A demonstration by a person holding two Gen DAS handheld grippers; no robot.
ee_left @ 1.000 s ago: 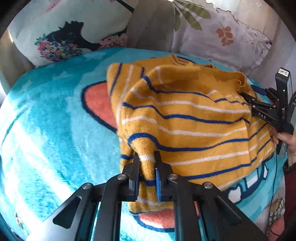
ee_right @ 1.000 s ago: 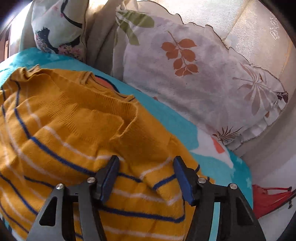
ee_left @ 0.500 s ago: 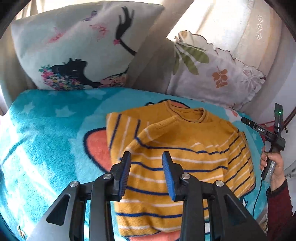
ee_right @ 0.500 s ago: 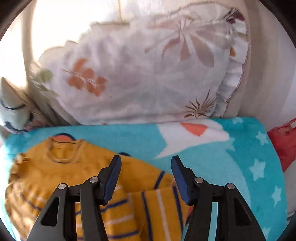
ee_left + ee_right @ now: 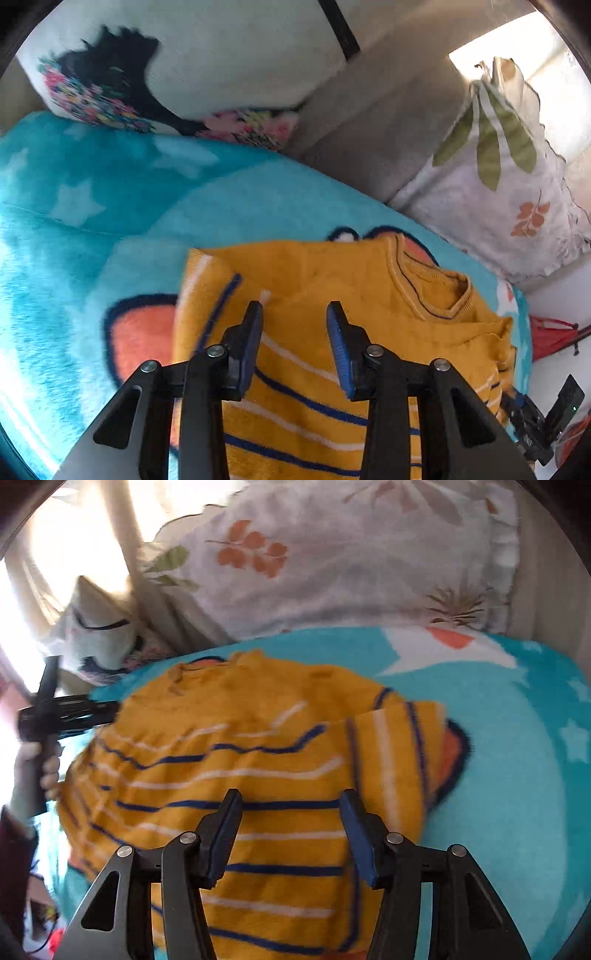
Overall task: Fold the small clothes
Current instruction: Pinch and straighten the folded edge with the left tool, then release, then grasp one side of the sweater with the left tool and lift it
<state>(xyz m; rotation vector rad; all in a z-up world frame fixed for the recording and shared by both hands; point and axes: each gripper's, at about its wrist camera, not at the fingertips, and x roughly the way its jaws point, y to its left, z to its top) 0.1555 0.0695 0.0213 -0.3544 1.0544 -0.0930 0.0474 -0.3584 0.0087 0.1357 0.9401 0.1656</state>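
With both my left gripper (image 5: 293, 321) and right gripper (image 5: 290, 810) gaping wide and holding nothing, I hover over the sweater (image 5: 236, 775) lying mid-frame on the blanket (image 5: 517, 775), and should pinch one layer at its hem, evenly.

Right wrist view. The right gripper (image 5: 290, 801), its blue-padded jaws spread apart and gripping nothing, hovers over the near part of a mustard-yellow knitted sweater with blue and white stripes (image 5: 240, 760), which lies on a turquoise fleece blanket with white stars (image 5: 517, 775). At far left, the left gripper (image 5: 110, 710) reaches the sweater's edge. A white leaf-print pillow (image 5: 351, 561) stands behind.
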